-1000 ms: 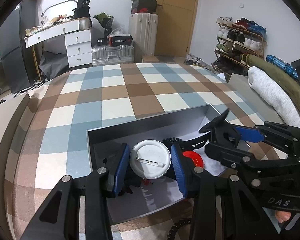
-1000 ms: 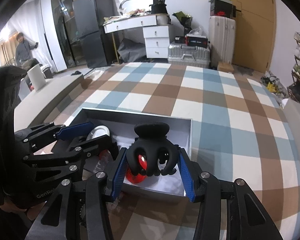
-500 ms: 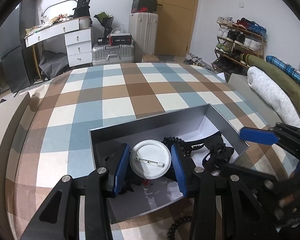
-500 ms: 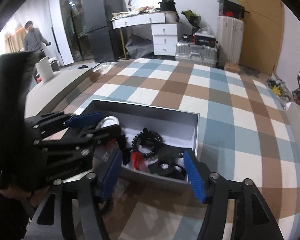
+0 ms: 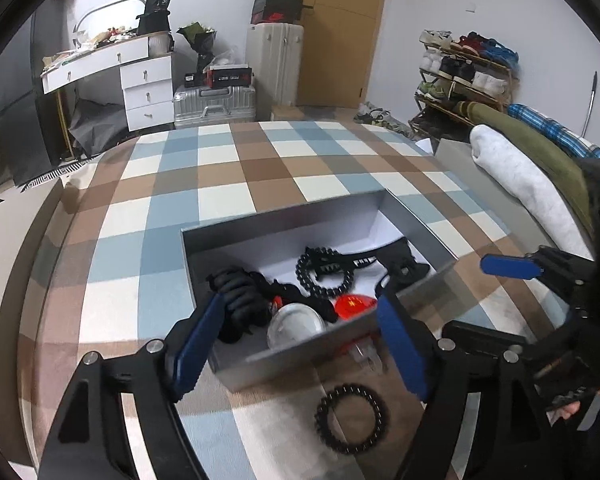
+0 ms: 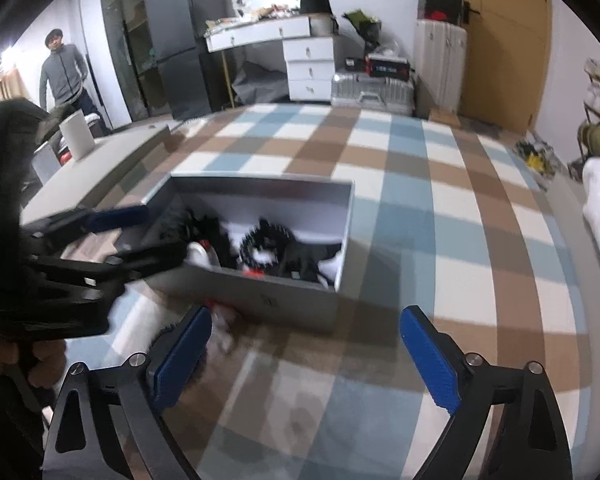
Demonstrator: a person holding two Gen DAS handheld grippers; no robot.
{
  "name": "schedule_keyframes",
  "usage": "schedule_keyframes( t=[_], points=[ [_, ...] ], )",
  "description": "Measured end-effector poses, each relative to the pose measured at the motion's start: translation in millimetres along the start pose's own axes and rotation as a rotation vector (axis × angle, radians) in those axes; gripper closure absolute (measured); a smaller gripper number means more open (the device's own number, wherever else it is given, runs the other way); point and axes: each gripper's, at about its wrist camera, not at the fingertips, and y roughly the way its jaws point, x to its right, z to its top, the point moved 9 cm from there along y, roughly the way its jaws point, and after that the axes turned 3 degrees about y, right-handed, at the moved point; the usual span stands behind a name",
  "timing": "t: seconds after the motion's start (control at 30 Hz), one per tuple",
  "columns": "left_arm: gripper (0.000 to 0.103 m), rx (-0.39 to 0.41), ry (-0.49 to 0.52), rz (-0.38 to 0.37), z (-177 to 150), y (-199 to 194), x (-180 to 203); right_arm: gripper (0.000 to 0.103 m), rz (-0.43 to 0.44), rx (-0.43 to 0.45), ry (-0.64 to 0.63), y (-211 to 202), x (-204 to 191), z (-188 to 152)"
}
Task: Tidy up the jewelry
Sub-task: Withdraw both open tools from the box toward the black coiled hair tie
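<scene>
Currently both grippers hover at the near edge of the grey box (image 5: 300, 216), low in each frame. The left gripper (image 5: 300, 344) fingers are opening, nothing clamped; the white round badge (image 5: 296, 326) lies loose in the box between them. The right gripper (image 6: 304, 356) fingers are opening wide and empty. One black bead bracelet (image 5: 326, 276) lies inside; another (image 5: 352, 418) lies outside on the checked bed cover (image 5: 204, 184), probably awaiting collection. Drawers and suitcases line the far wall.

left tongs (image 5: 300, 340) opening, right tongs (image 6: 306, 356) opening, both empty
</scene>
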Motion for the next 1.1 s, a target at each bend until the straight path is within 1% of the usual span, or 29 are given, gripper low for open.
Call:
schedule_keyframes(
  t=[0.1,0.2,0.23,0.47,0.53,0.63,0.73,0.83,0.93,1.03,1.1],
  points=[
    [0.026,-0.001,0.012,-0.007,-6.2,-4.6,4.9,0.007,-0.006,-0.049,-0.011,5.6,0.8,-11.7],
    [0.022,0.011,0.033,0.011,-11.7,-10.6,8.7,0.007,-0.006,-0.046,-0.014,9.0,1.1,-17.4],
    [0.021,0.01,0.038,0.013,-13.5,-12.4,9.5,0.007,-0.001,-0.059,-0.01,11.6,1.2,-20.4],
    [0.021,0.006,0.056,0.017,-21.2,-21.6,12.7,0.007,-0.007,-0.099,-0.026,19.4,-0.7,-31.3],
    [0.02,0.024,0.058,0.022,-18.9,-23.0,11.1,0.007,-0.003,-0.1,-0.03,19.3,-2.9,-32.1],
    [0.02,0.015,0.04,0.029,-19.2,-23.2,6.1,0.007,0.0,-0.099,-0.036,19.2,-6.4,-32.7],
    [0.02,0.041,0.025,0.027,-15.8,-31.9,3.2,0.007,0.003,-0.101,-0.046,18.7,-10.3,-34.1],
    [0.02,0.041,0.02,0.044,-15.6,-40.0,-0.1,0.007,0.001,-0.111,-0.059,19.8,-13.2,-35.7],
    [0.02,0.018,0.002,0.049,-22.8,-41.2,-4.0,0.007,-0.007,-0.126,-0.068,21.7,-14.0,-37.5],
    [0.02,-0.025,-0.016,0.063,-33.8,-36.5,-9.7,0.007,-0.027,-0.15,-0.079,24.2,-13.5,-40.8],
    [0.02,-0.048,-0.028,0.056,-39.7,-34.6,-11.7,0.007,-0.039,-0.16,-0.081,26.2,-12.3,-42.4]
  ],
)
